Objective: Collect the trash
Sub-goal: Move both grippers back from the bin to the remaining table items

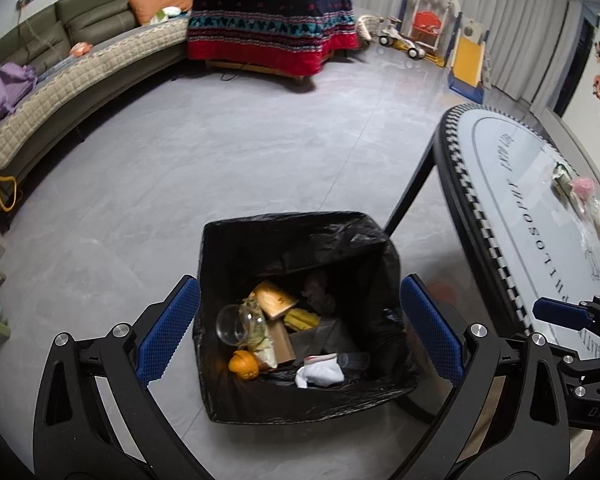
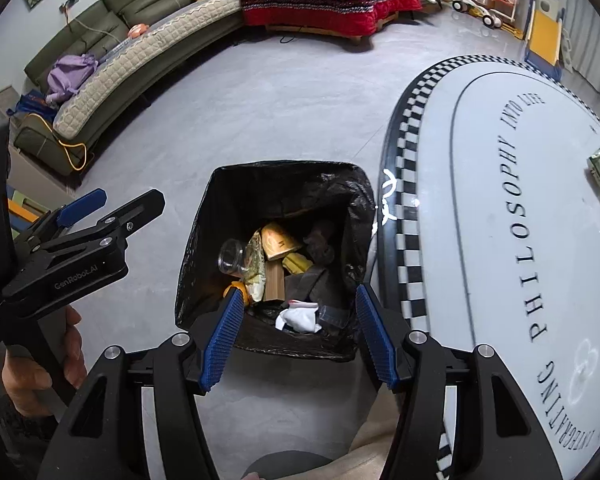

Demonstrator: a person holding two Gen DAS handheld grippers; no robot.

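While both grippers hover above the bin (image 1: pixel 300 232), left gripper (image 1: pixel 300 332) jaws wide, right gripper (image 2: pixel 300 336) jaws wide.

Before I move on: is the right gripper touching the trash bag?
Cannot tell. In the right wrist view the right gripper, open and empty, overlaps the trash bag; no gap or contact shows.

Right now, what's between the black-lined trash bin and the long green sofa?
Only bare grey floor separates the black-lined trash bin and the long green sofa, seen in both wrist views.

The trash bin (image 1: pixel 300 312) stands on the floor (image 1: pixel 220 160), left of the worktop (image 1: pixel 512 184); the sofa (image 1: pixel 80 60) lies far behind.
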